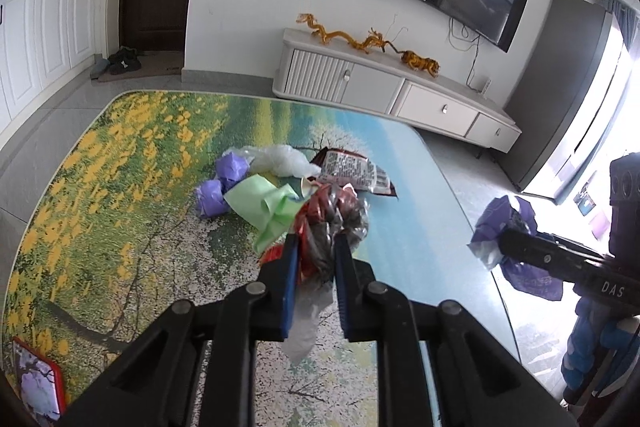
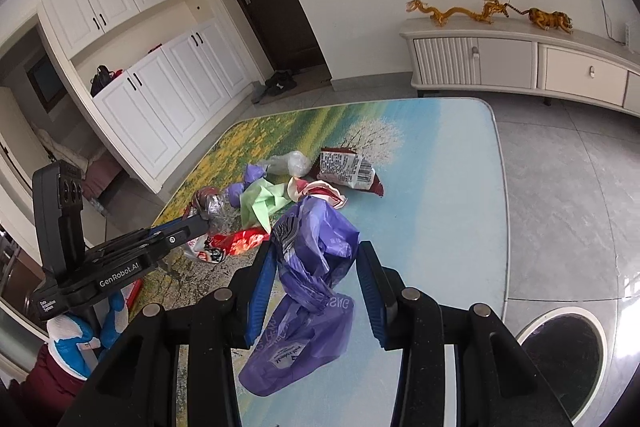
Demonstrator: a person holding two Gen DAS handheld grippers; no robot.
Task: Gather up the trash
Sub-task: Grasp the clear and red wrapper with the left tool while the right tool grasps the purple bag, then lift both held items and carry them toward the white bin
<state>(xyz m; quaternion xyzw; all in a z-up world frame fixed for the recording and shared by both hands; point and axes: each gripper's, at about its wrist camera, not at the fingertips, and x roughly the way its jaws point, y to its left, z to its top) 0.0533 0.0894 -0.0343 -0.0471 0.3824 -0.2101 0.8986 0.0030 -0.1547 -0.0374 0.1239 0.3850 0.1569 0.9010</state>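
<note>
My left gripper (image 1: pixel 316 247) is shut on a crumpled clear and red plastic wrapper (image 1: pixel 334 223), held above the table; it also shows in the right wrist view (image 2: pixel 212 207). My right gripper (image 2: pixel 316 251) holds a purple plastic bag (image 2: pixel 316 267) that hangs between its fingers; the bag shows at the right in the left wrist view (image 1: pixel 504 227). A pile of trash lies on the table: purple paper balls (image 1: pixel 218 183), green paper (image 1: pixel 264 207), a clear bag (image 1: pixel 280 159), a printed snack packet (image 1: pixel 352 171), and a red wrapper (image 2: pixel 240 241).
The table (image 1: pixel 100 187) has a landscape-print cover. A red-framed item (image 1: pixel 38 383) lies at its near left corner. A white TV cabinet (image 1: pixel 384 91) stands beyond. A round bin (image 2: pixel 564 351) sits on the floor at the right.
</note>
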